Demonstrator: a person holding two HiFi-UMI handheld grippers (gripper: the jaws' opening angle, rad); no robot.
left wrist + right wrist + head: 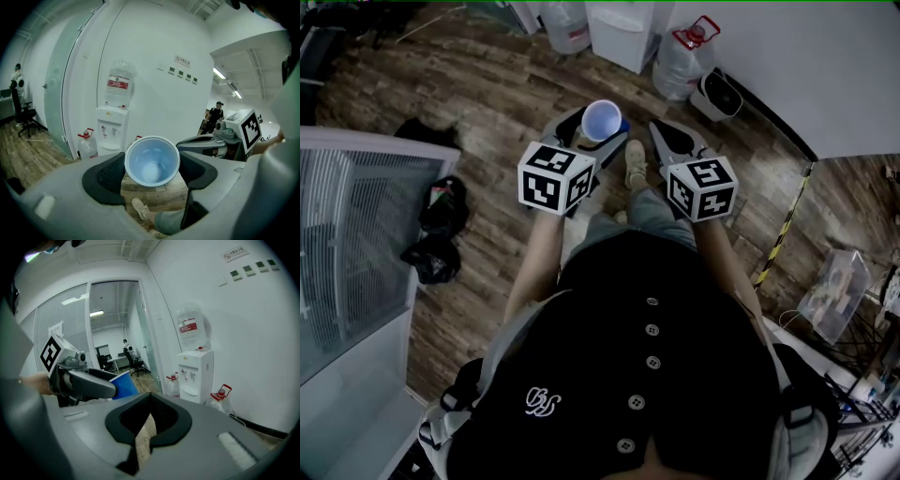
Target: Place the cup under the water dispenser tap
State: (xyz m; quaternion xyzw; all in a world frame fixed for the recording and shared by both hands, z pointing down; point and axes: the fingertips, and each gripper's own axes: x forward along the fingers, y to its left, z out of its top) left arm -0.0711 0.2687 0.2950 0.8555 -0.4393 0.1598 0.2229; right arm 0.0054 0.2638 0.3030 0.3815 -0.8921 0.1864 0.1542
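Head view: left gripper (598, 129) clamped on blue cup (152, 161). Cup upright, mouth open, held over wood floor (487, 94) ahead of person's legs. Right gripper (150, 397) just beside it, nothing btwn jaws; tips look to be touching, tho a sliver of floor shows nearer the base. Water dispenser (112, 131) w/ bottle on top stands against white wall (154, 93), well apart from cup. Spare bottles (220, 397) on floor either side of it.
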